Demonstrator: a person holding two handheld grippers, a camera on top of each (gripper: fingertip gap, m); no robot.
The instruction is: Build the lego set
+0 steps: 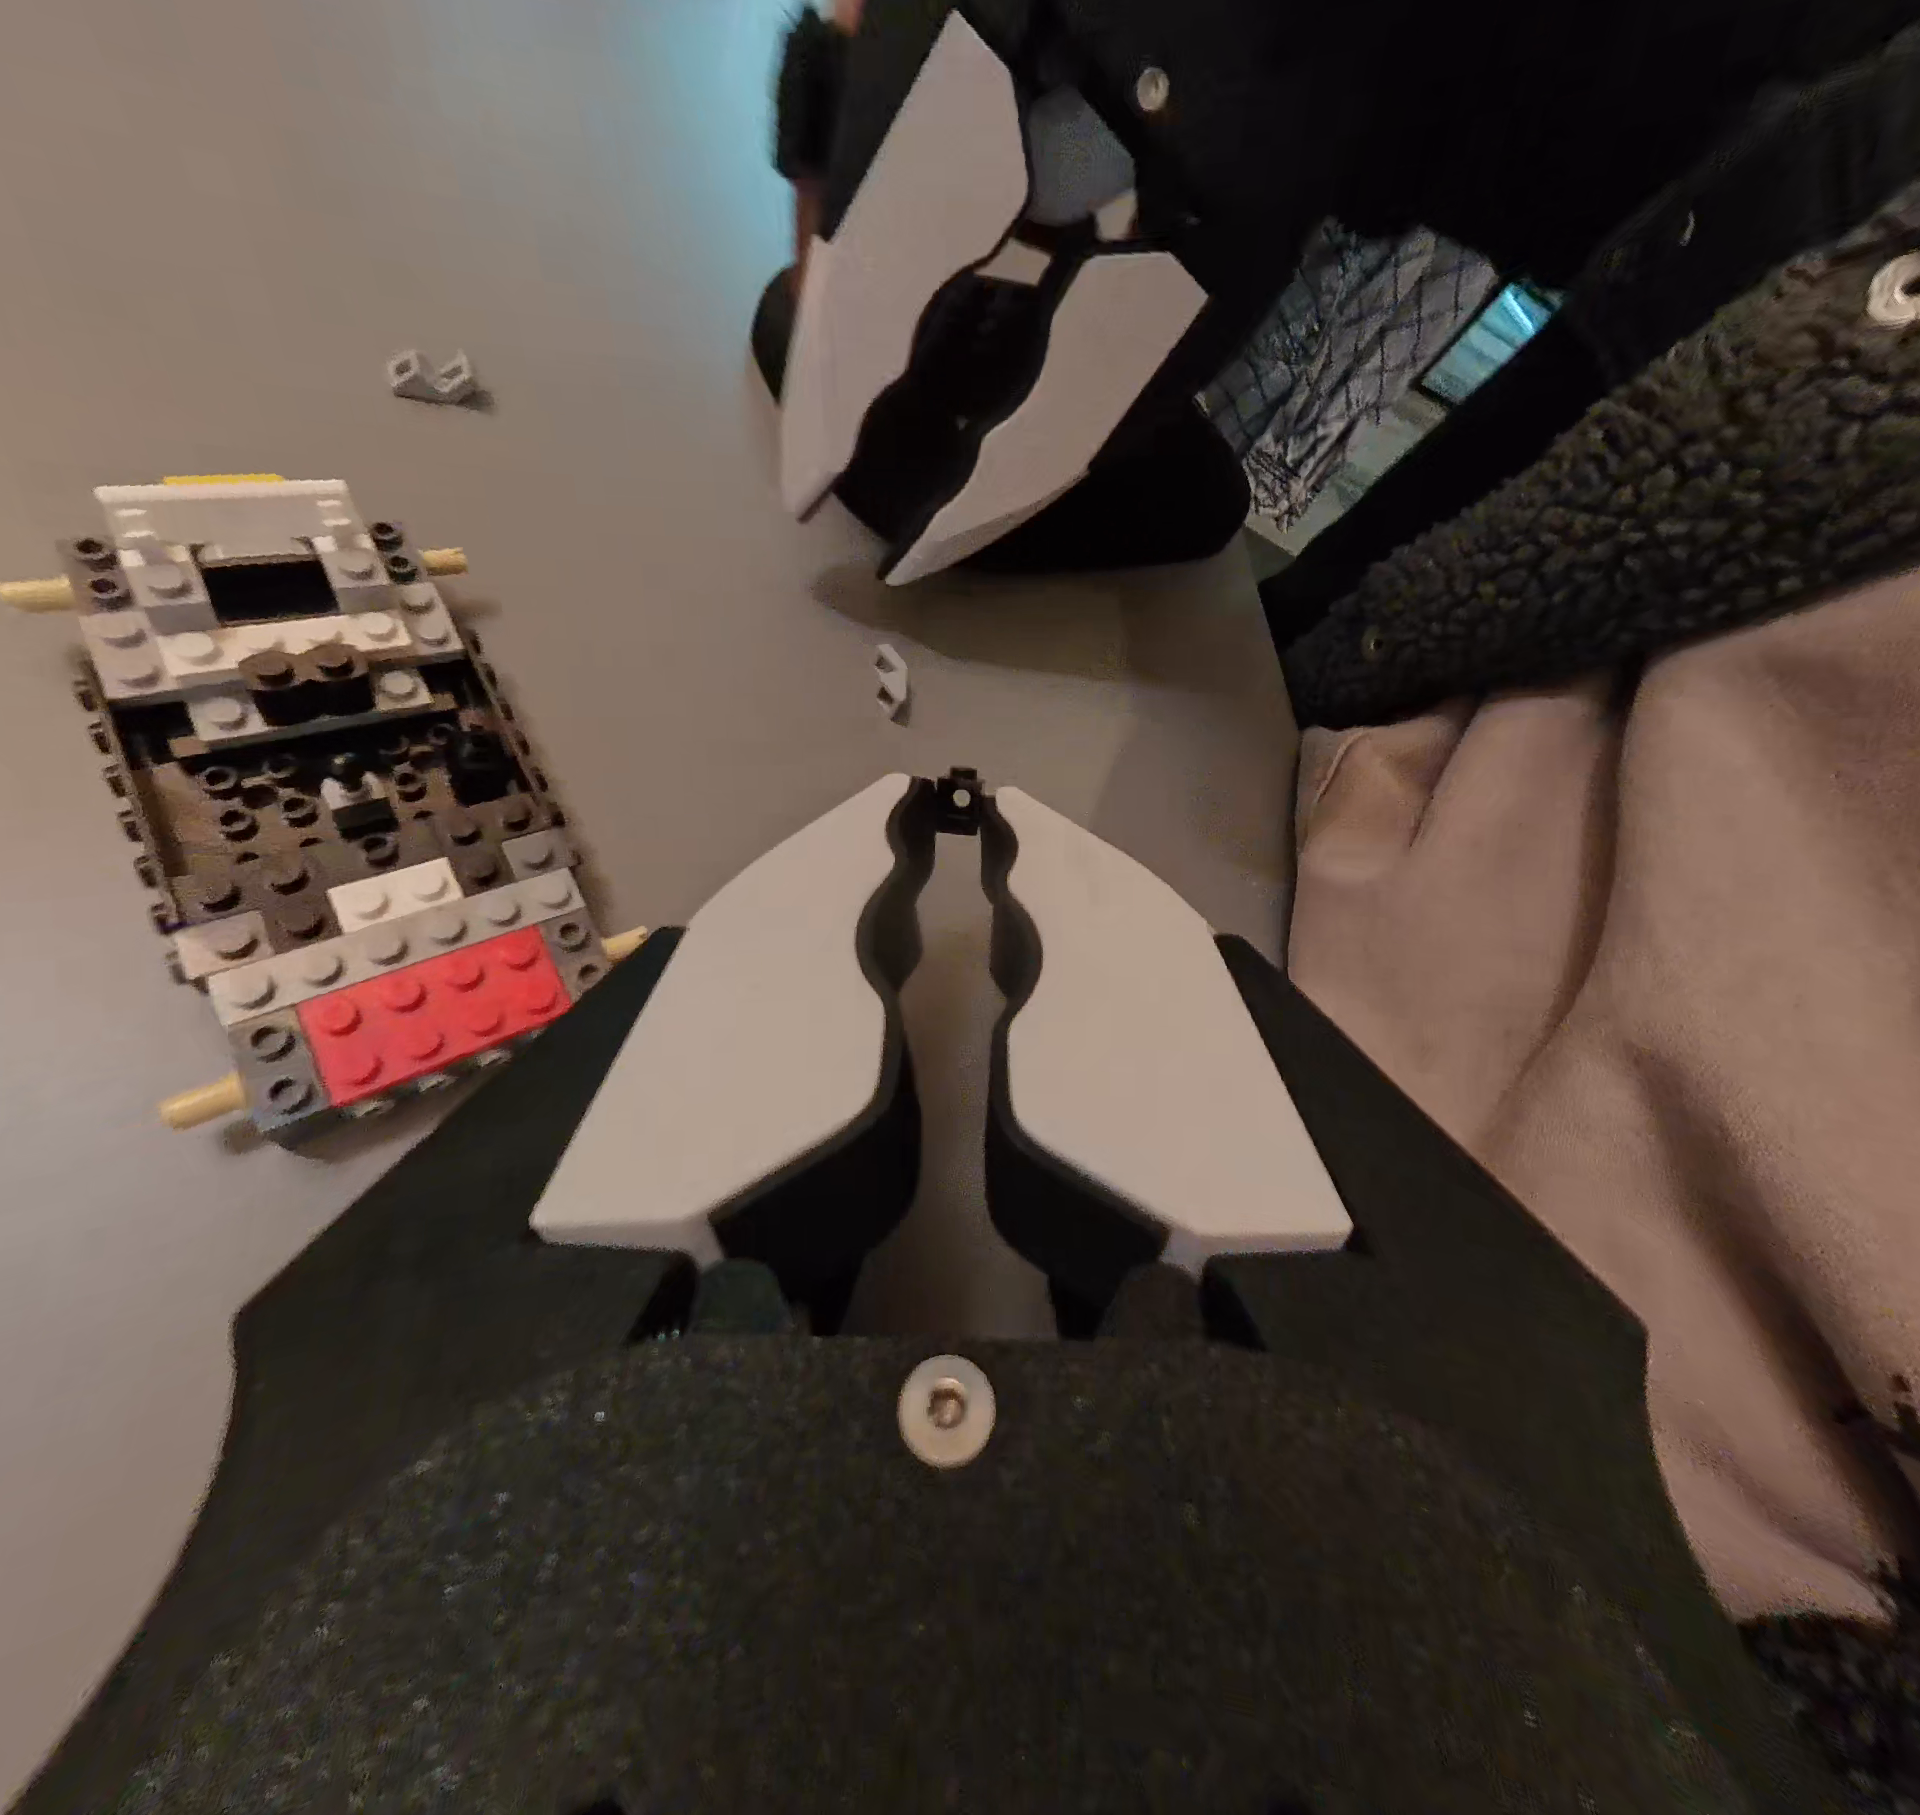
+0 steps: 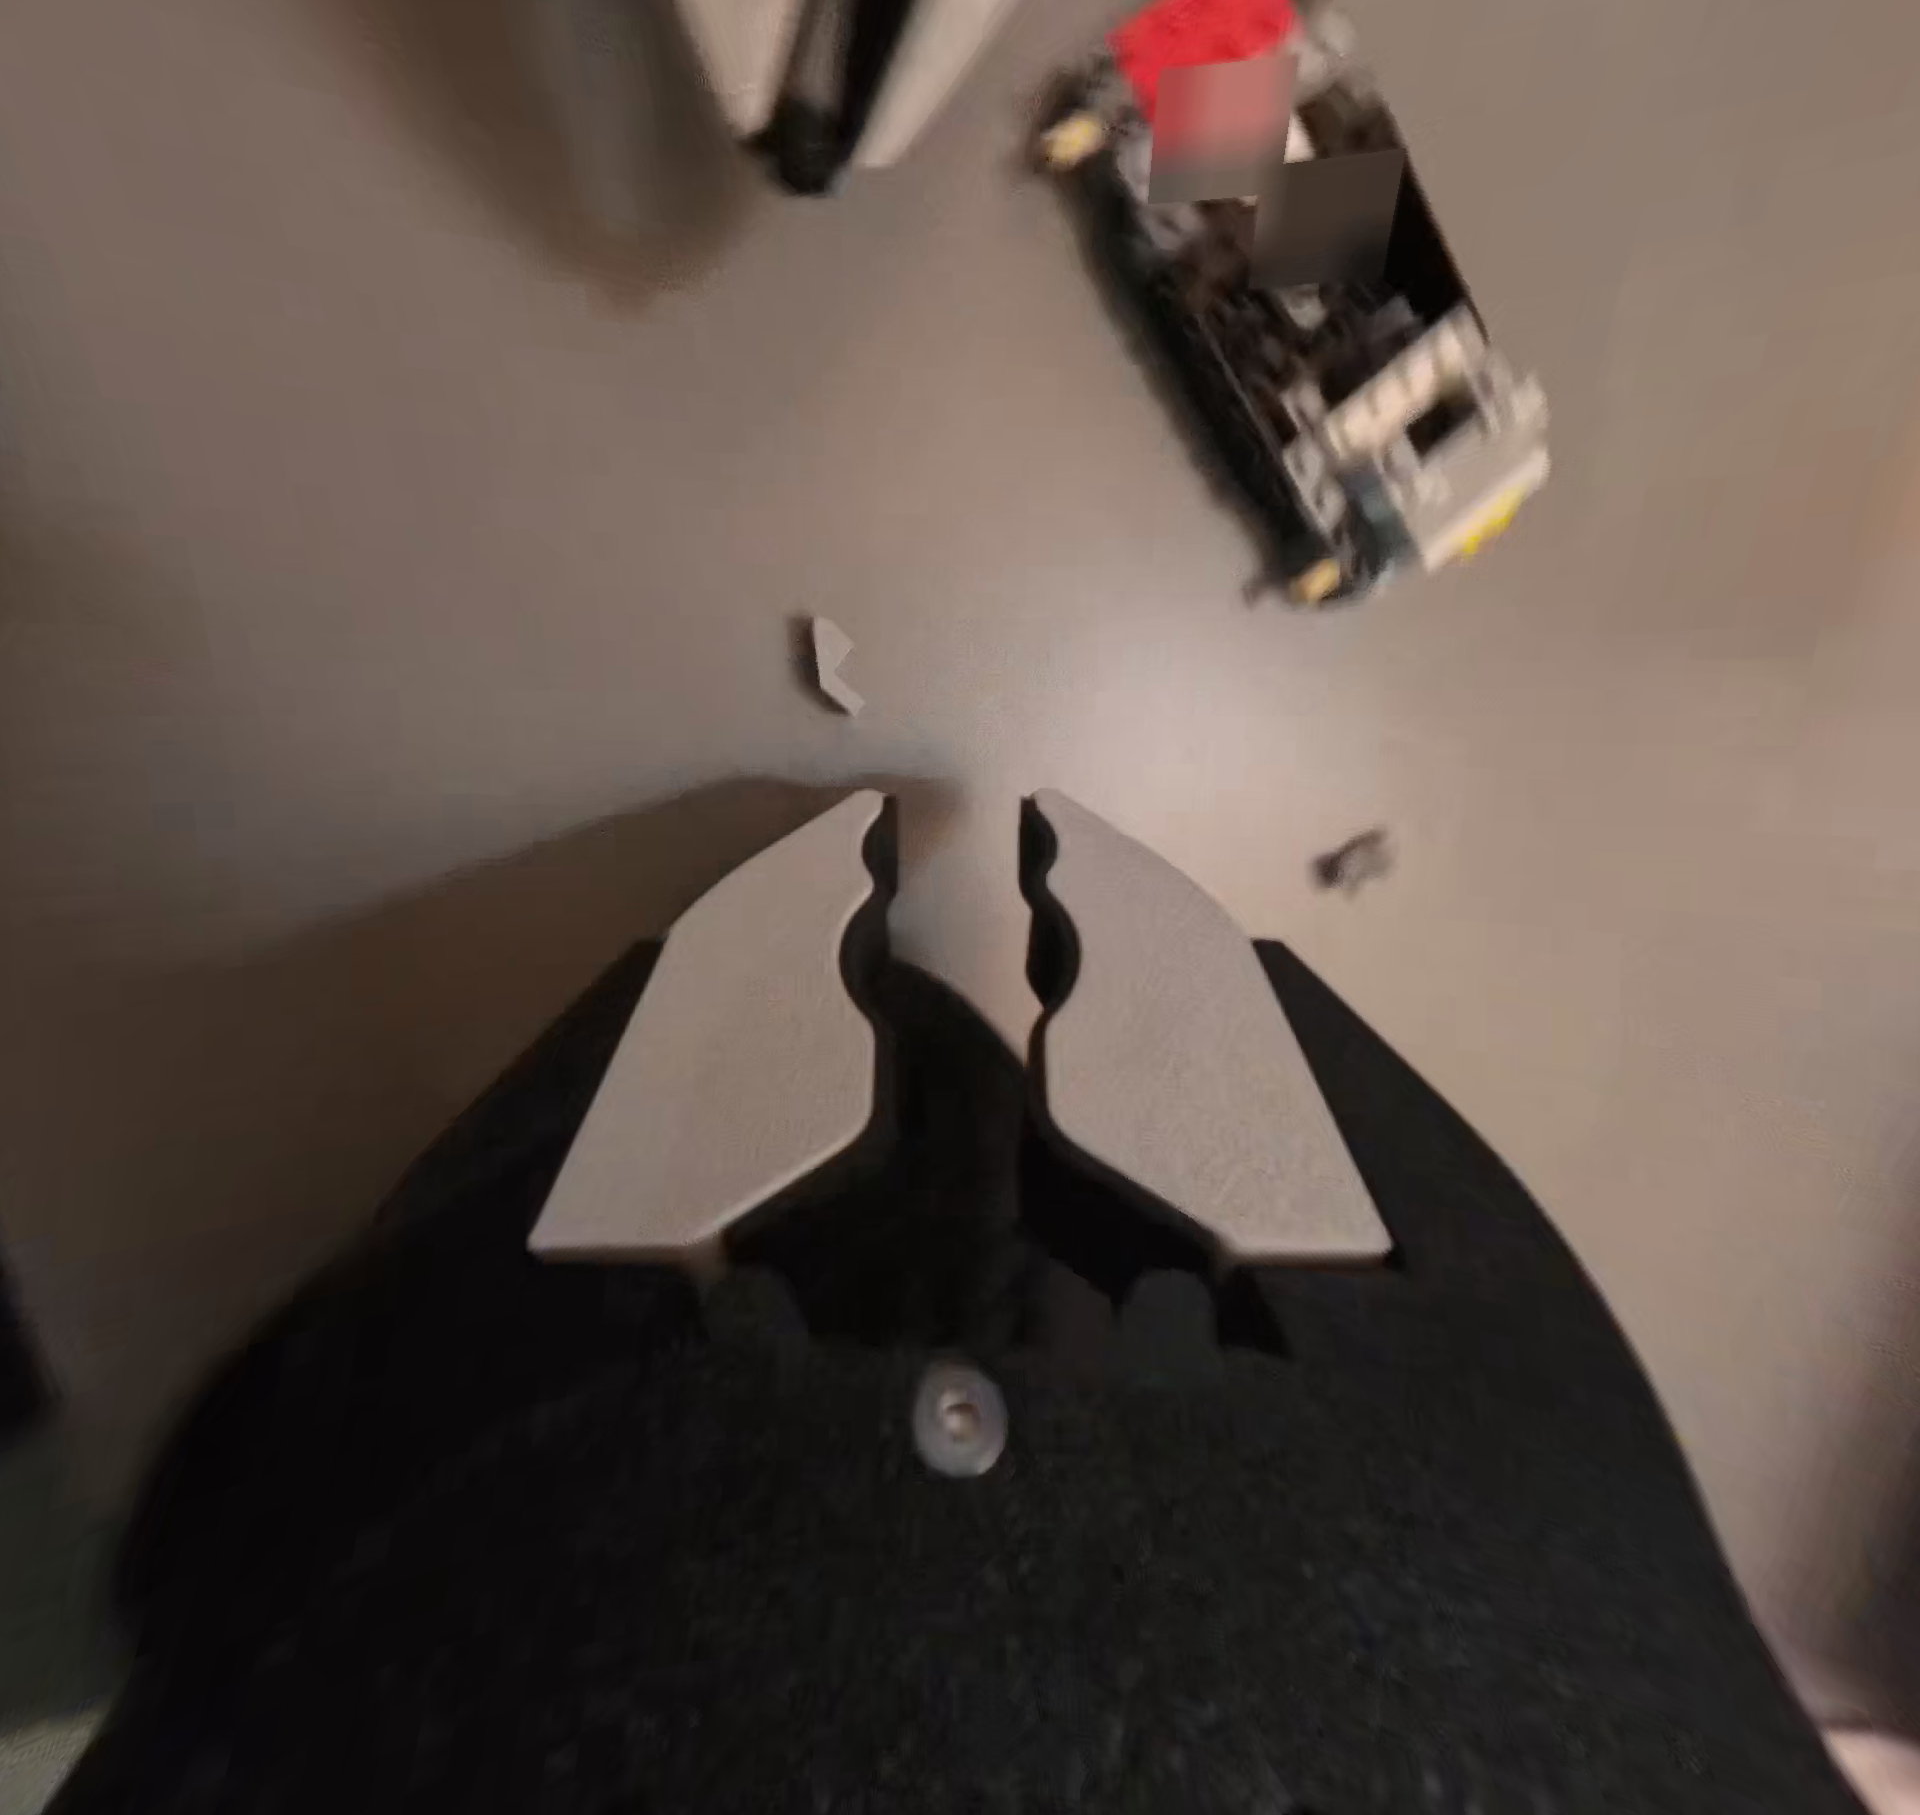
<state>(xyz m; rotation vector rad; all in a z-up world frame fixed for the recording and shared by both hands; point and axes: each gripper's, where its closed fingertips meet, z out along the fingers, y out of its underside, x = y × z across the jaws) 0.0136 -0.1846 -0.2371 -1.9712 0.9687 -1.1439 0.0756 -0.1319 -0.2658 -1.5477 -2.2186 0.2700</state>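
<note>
Left tongs (image 1: 957,797) pinch a tiny black piece (image 1: 957,801) by their very tips; it may slip. Right tongs (image 2: 954,801), at 1 o'clock, stand apart, empty.

Left gripper pinching, right one empty and apart

The left gripper (image 1: 958,797) has its tips closed on a tiny black lego piece (image 1: 957,803), held near the table's edge (image 1: 1273,643). The right gripper (image 2: 954,804) hangs over the tabletop with a clear gap between its fingers (image 2: 1132,1027), nothing in it, though that view is pretty blurry.
</note>
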